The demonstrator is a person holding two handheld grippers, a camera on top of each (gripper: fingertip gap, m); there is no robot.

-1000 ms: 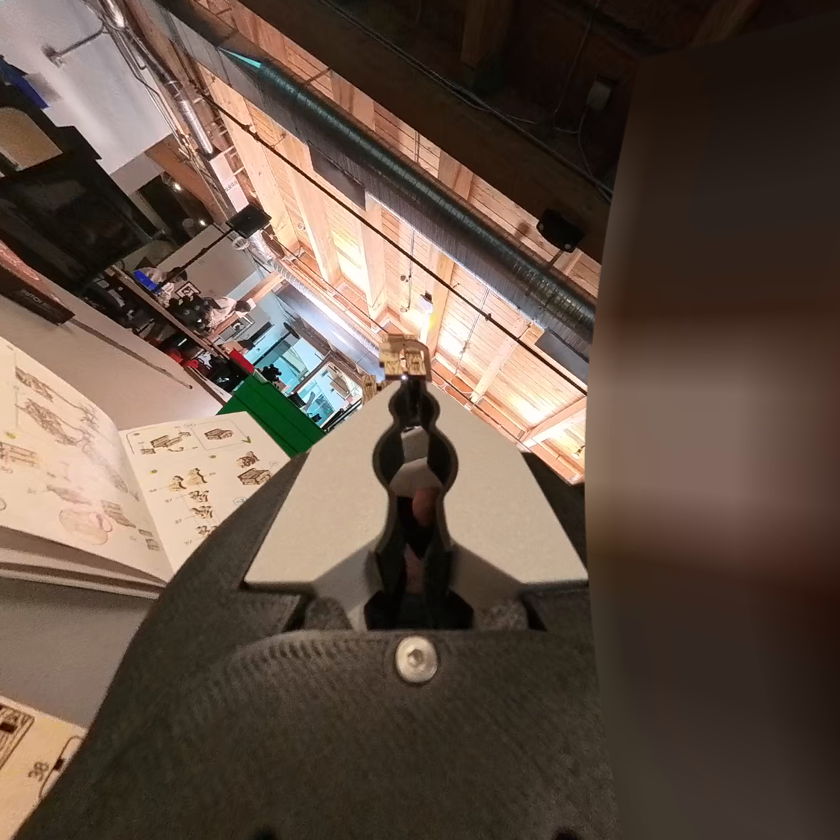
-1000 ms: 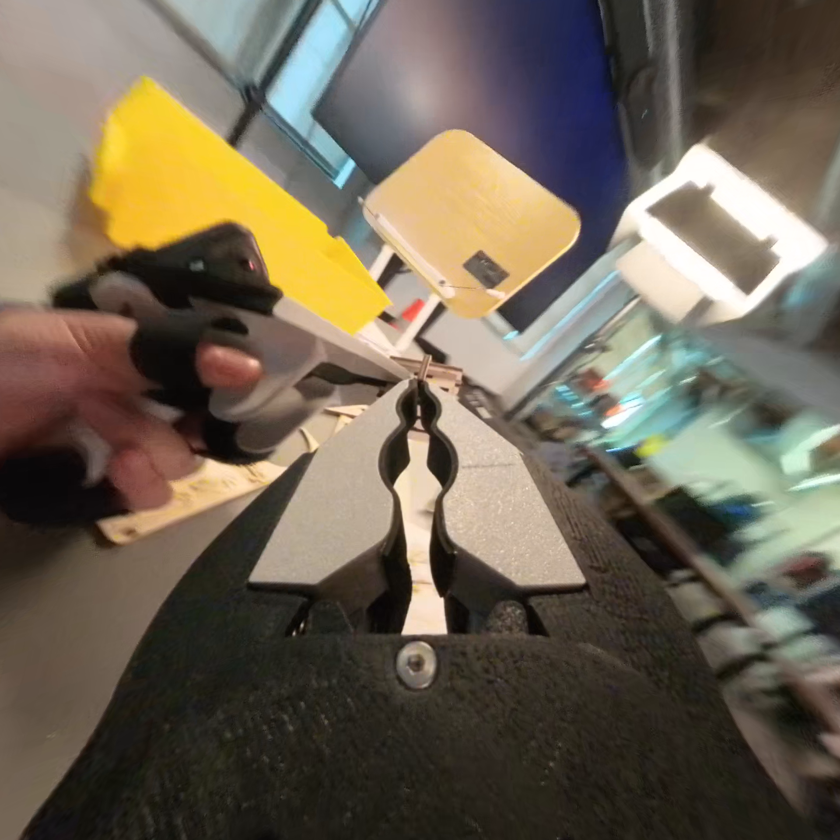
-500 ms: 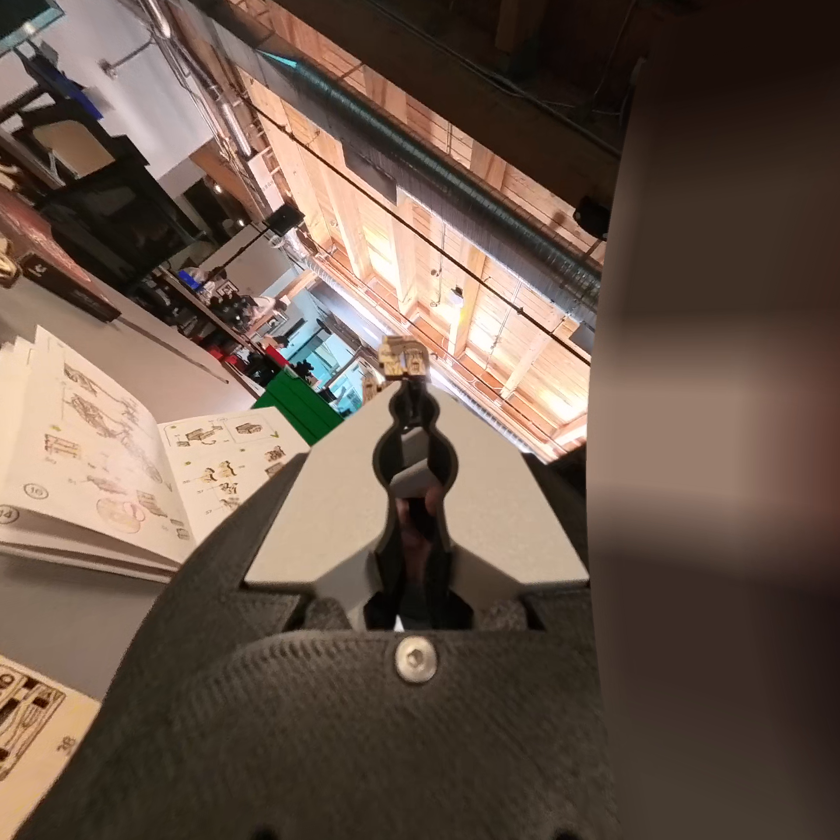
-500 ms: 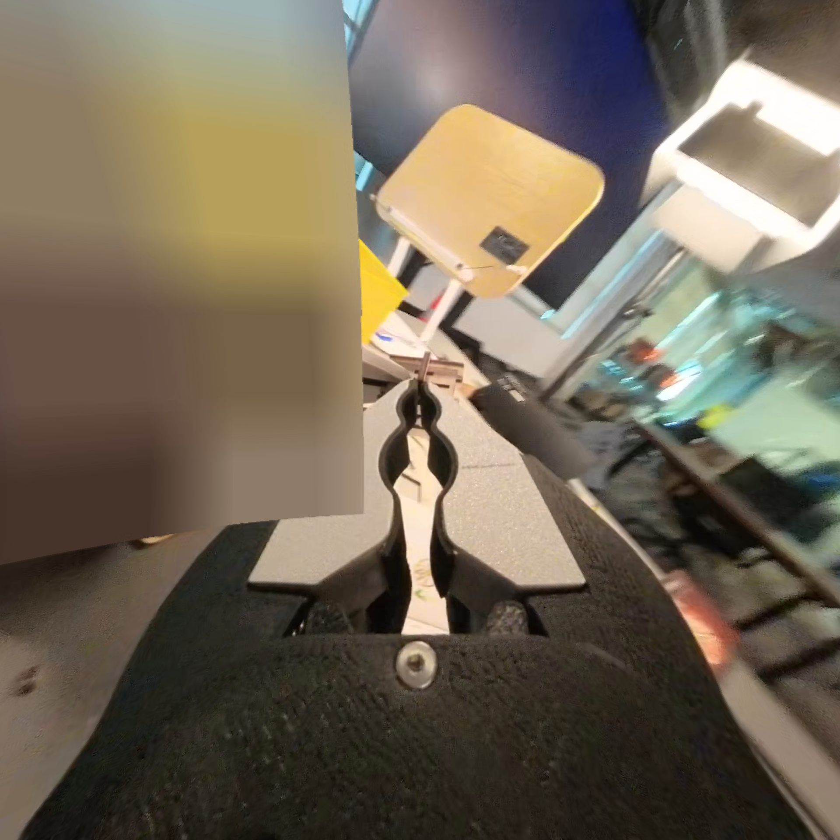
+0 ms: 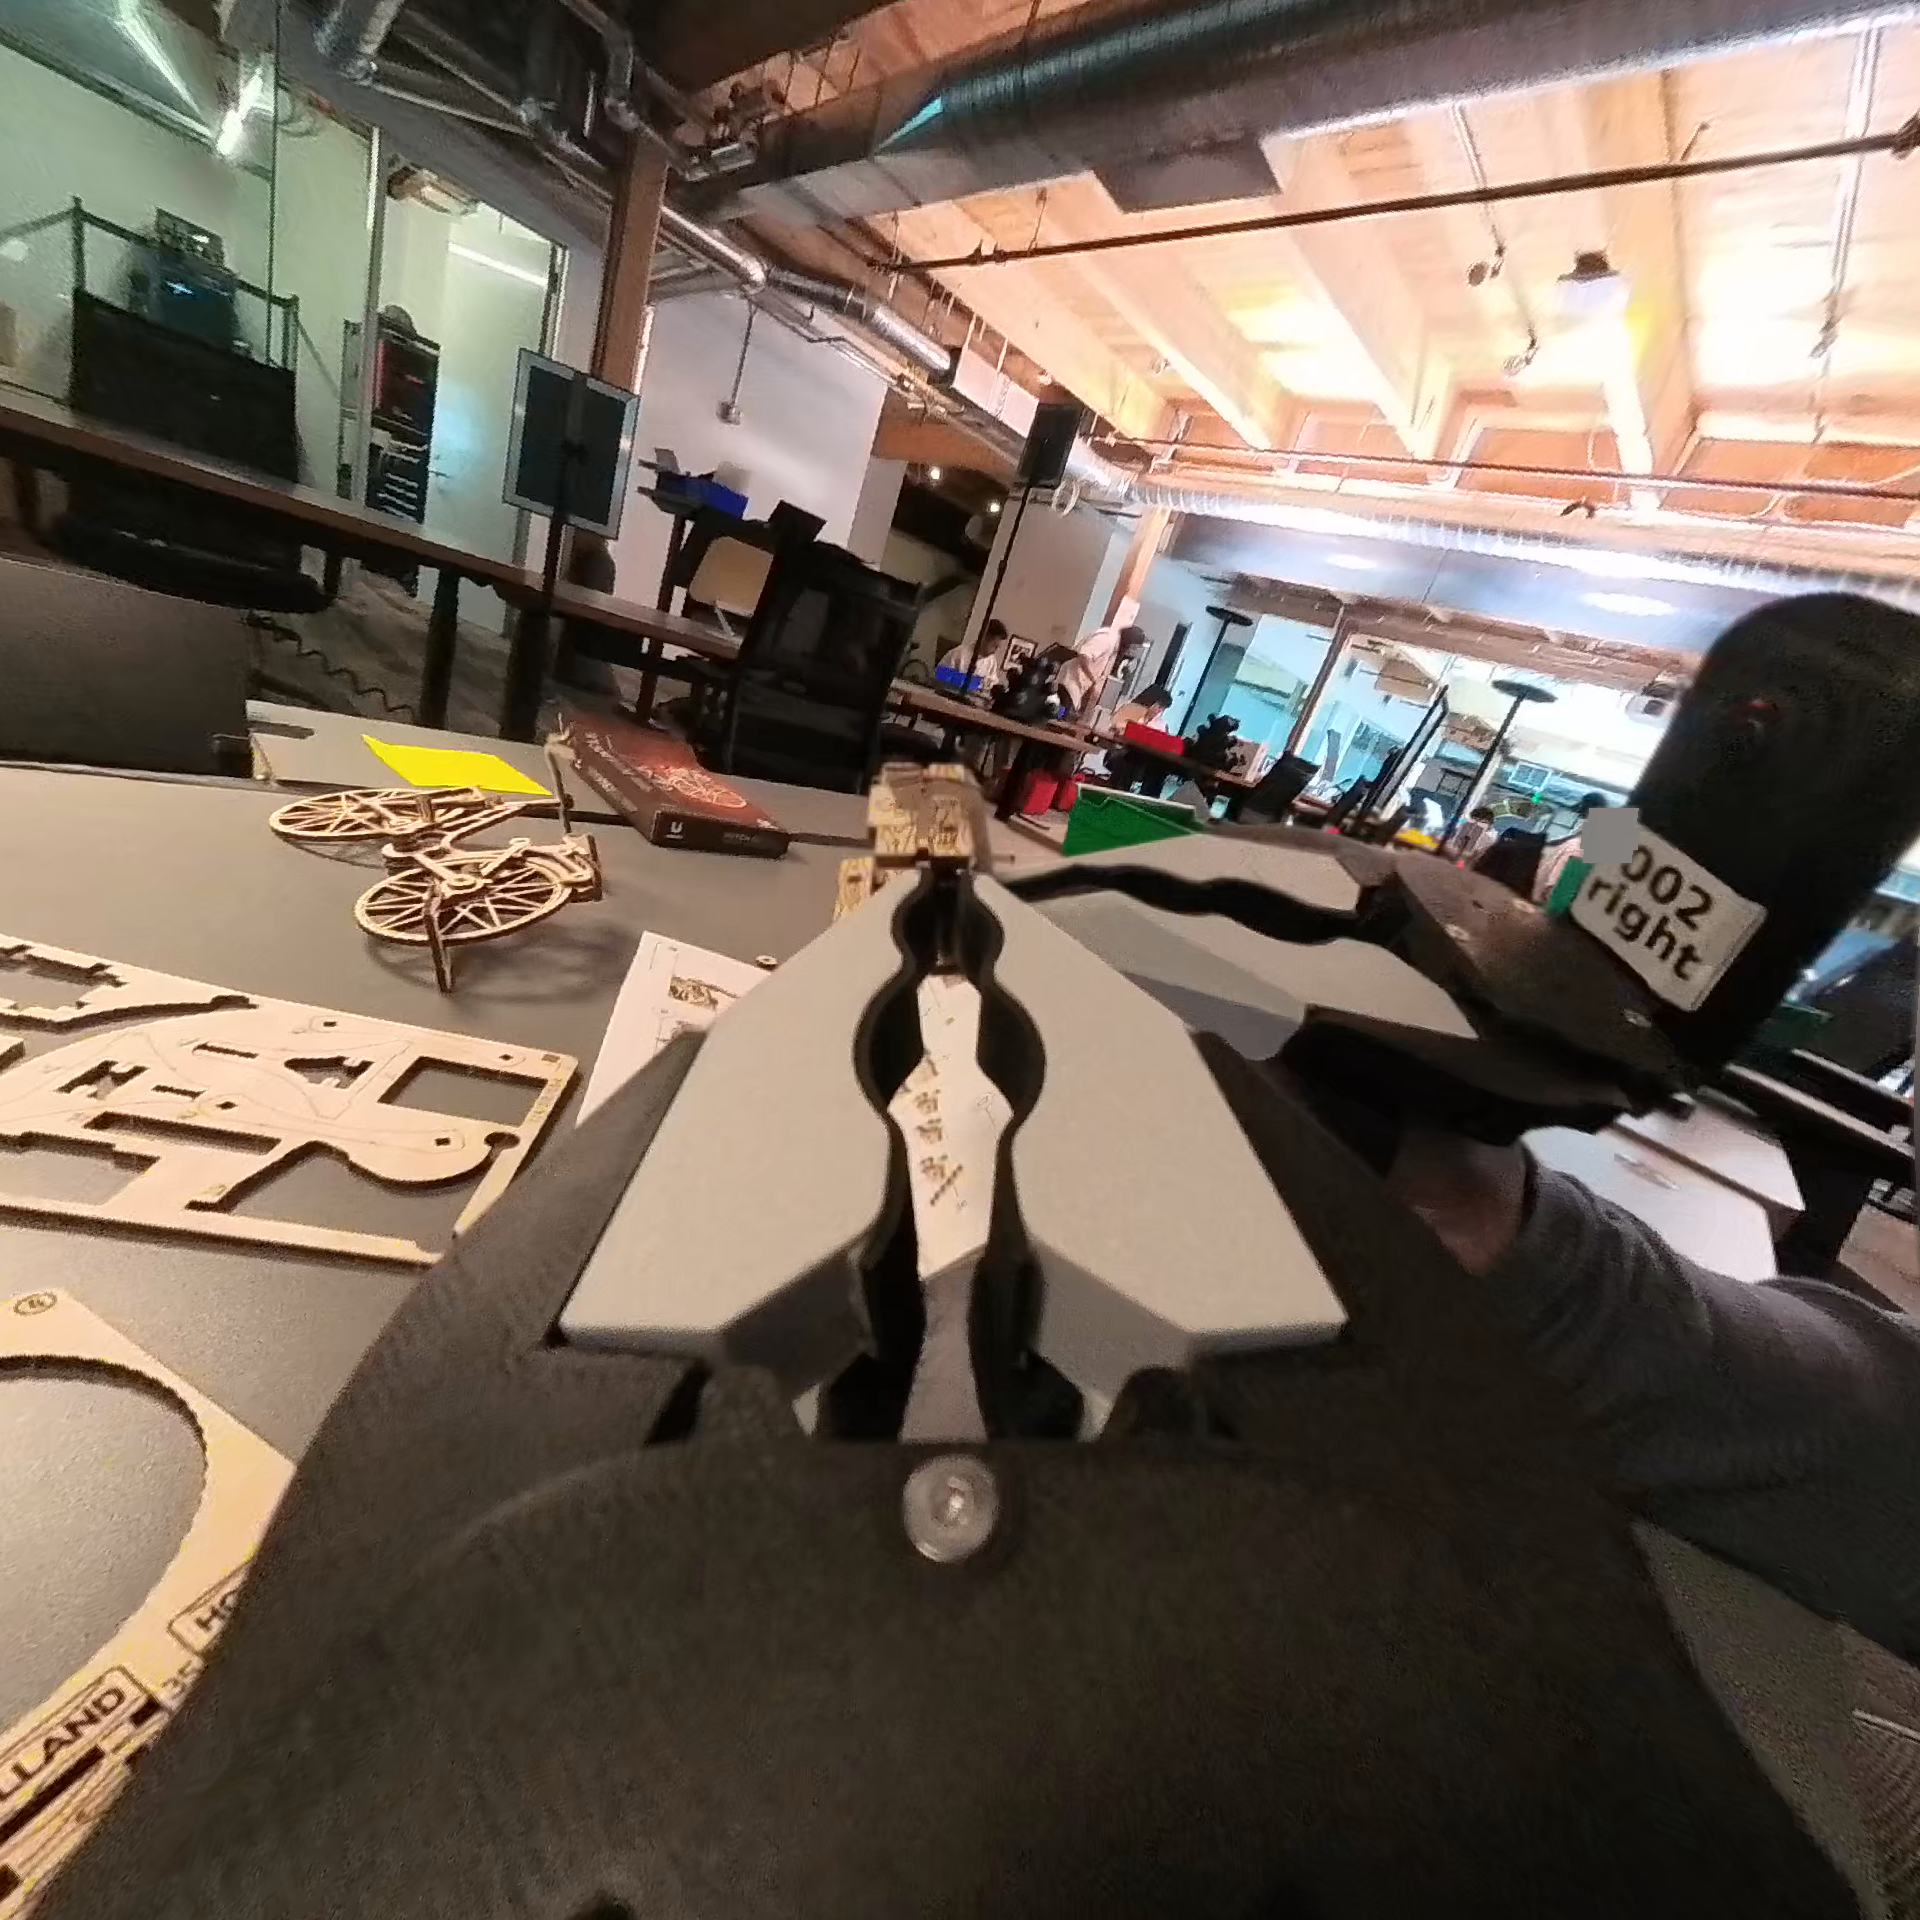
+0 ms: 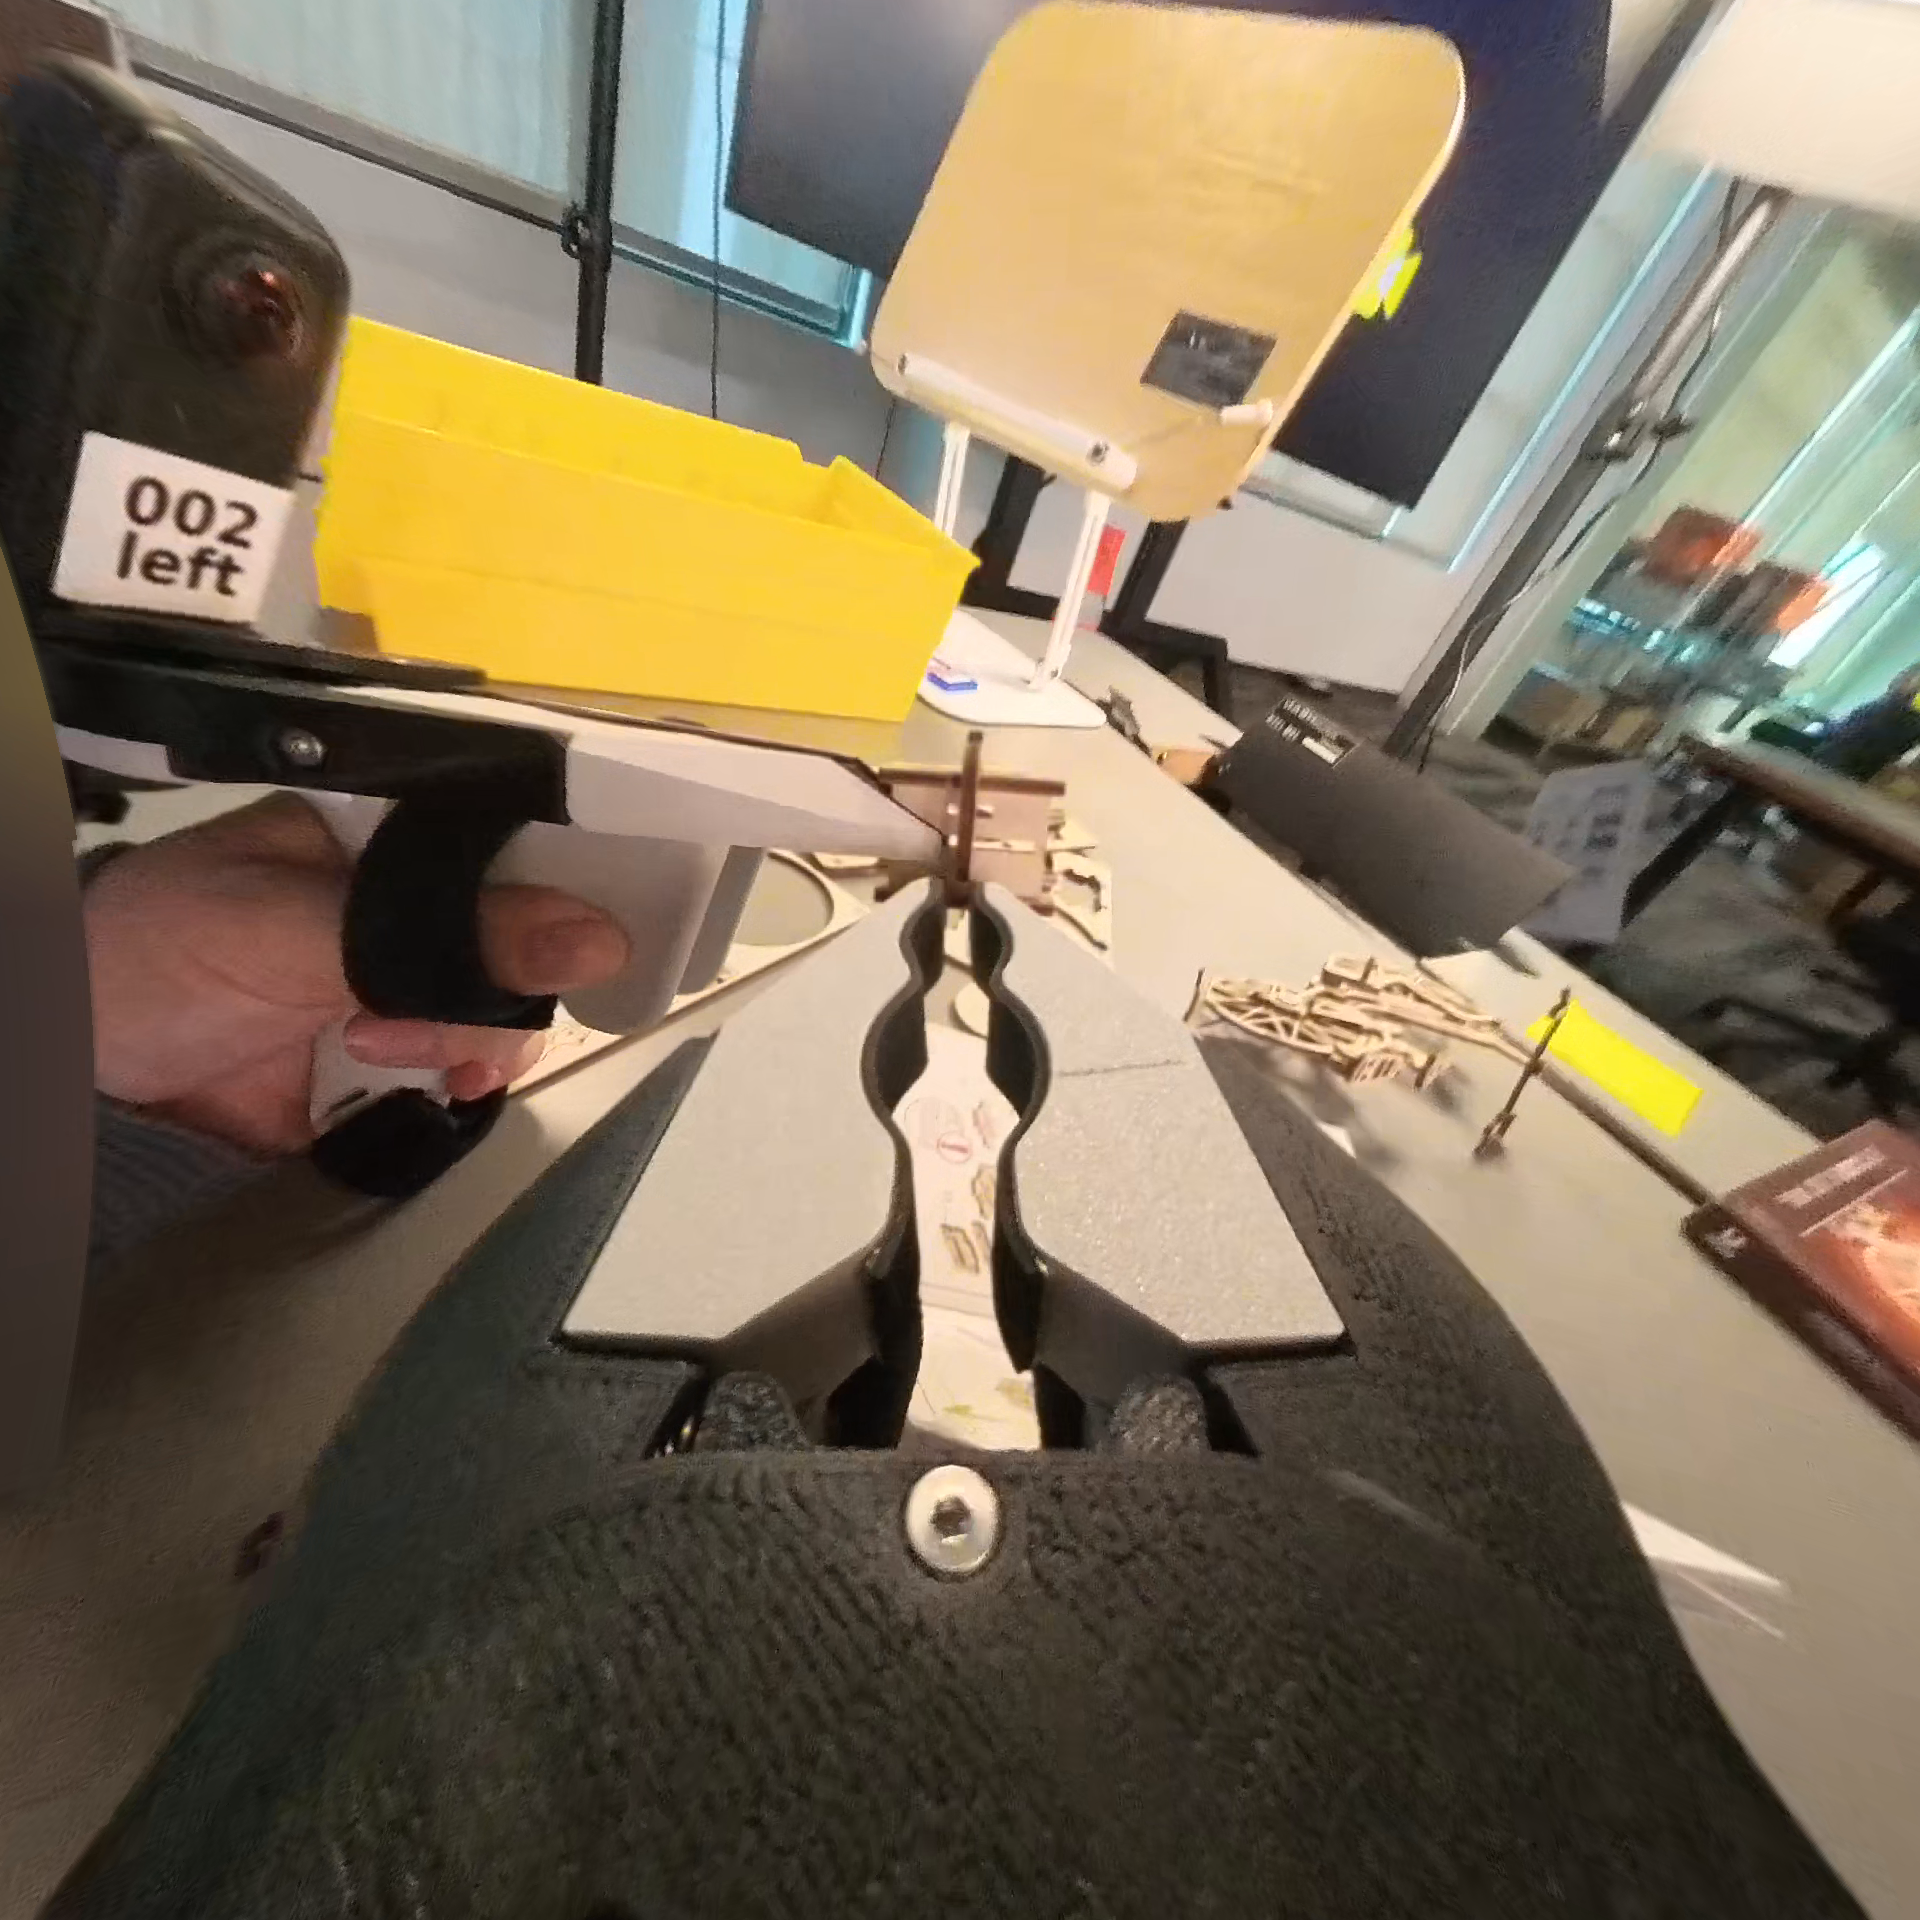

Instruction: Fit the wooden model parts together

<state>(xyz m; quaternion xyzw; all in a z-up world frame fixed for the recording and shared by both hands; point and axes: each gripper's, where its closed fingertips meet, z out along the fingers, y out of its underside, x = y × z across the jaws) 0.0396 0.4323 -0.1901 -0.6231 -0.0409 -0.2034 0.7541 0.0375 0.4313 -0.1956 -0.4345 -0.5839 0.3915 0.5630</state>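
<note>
A: Left gripper (image 5: 940,914), own view: how do the jaws stand?

B: Drawn narrow, tips clamped on a small wooden assembly (image 5: 925,821) that stands just above them. The right gripper (image 5: 1023,883) reaches in from the right, level, its tips meeting the same piece.

A: And from the right gripper (image 6: 958,891)?

B: Jaws likewise narrow, pinching the dark lower edge of a thin upright wooden part (image 6: 971,800) slotted across the wooden assembly (image 6: 1003,821). The left gripper (image 6: 925,821) enters from the left, held by a hand (image 6: 239,966) with one finger through the trigger loop.

A: Outward from the left gripper?

B: Below the tips, an open instruction sheet (image 5: 675,997) on the grey table (image 5: 177,883). To the left, laser-cut plywood sheets (image 5: 249,1091) with emptied cut-outs; beyond them a finished wooden bicycle model (image 5: 457,873); farther off, a dark flat box (image 5: 675,795).

A: Containers?

B: A yellow bin (image 6: 623,561) stands behind the left gripper in the right wrist view; its contents are hidden by the wall. A green bin (image 5: 1127,821) lies beyond the tips in the left wrist view; contents cannot be told.

A: Labels?

B: Each gripper carries a white sticker with dark print near its camera. The nearest plywood sheet bears printed lettering along its edge, and the dark box (image 6: 1829,1247) has light print.
</note>
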